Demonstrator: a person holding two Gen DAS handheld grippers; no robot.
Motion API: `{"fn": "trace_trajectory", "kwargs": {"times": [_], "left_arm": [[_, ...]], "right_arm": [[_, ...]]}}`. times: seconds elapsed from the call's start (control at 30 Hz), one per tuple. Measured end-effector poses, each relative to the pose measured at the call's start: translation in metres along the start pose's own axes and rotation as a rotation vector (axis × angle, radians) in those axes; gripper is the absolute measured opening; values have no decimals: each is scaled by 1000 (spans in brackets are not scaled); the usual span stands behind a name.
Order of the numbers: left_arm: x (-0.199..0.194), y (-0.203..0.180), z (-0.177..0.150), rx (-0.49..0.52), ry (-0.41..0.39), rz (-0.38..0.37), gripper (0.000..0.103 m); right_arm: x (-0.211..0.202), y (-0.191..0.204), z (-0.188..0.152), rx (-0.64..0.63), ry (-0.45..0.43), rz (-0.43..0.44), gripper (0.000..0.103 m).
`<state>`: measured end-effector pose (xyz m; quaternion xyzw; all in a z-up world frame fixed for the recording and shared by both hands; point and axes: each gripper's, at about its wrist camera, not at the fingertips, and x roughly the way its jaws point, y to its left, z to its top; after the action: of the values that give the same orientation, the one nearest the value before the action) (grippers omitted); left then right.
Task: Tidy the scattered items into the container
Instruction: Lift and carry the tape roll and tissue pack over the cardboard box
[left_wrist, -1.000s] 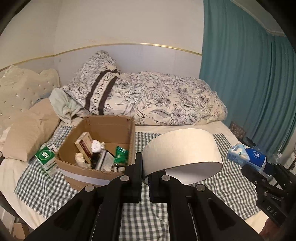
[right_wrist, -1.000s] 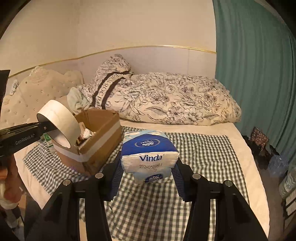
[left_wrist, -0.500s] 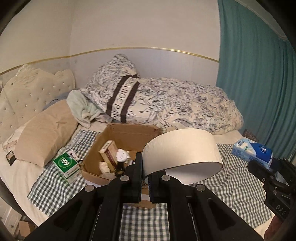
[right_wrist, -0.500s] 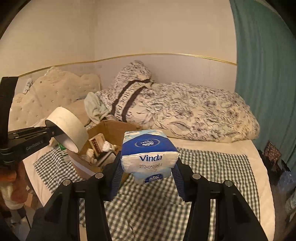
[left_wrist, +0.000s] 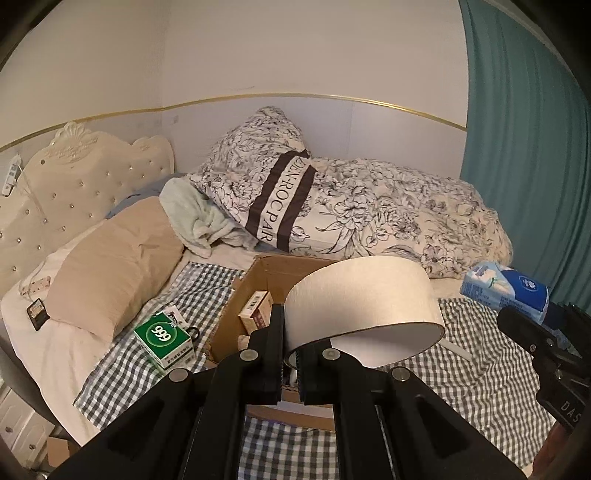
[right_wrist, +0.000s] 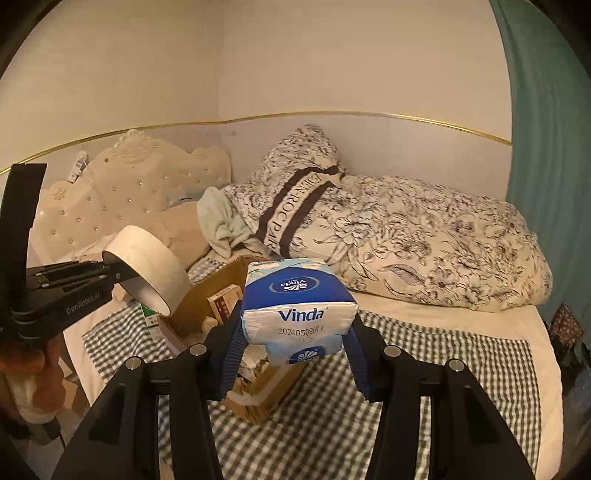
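With both hands loaded, I read this as late in the tidy: my left gripper (left_wrist: 290, 363) has its jaws pressed together on the wall of the white tape roll (left_wrist: 364, 301), held over the cardboard box (left_wrist: 236, 306), and my right gripper (right_wrist: 295, 350) pinches the Vinda tissue pack (right_wrist: 299, 308) above the box's near end. Small boxes already sit inside. Both carried items remain to drop, and the green 999 medicine box (left_wrist: 164, 341) lies outside on the checked cloth (left_wrist: 480, 373).
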<state>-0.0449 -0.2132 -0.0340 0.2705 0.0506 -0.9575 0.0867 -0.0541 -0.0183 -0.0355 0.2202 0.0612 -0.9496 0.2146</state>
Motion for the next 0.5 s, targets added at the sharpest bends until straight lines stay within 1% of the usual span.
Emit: {"fn": "trace_trajectory", "kwargs": {"times": [0.3, 0.4, 0.5], "left_arm": [[21, 16, 5, -5, 24, -1, 5], [40, 20, 5, -2, 67, -1, 5], [61, 23, 3, -5, 115, -2, 5]], "right_arm": [[29, 17, 11, -18, 18, 28, 49], [43, 20, 12, -29, 37, 32, 49], [65, 22, 10, -35, 75, 42, 49]]}}
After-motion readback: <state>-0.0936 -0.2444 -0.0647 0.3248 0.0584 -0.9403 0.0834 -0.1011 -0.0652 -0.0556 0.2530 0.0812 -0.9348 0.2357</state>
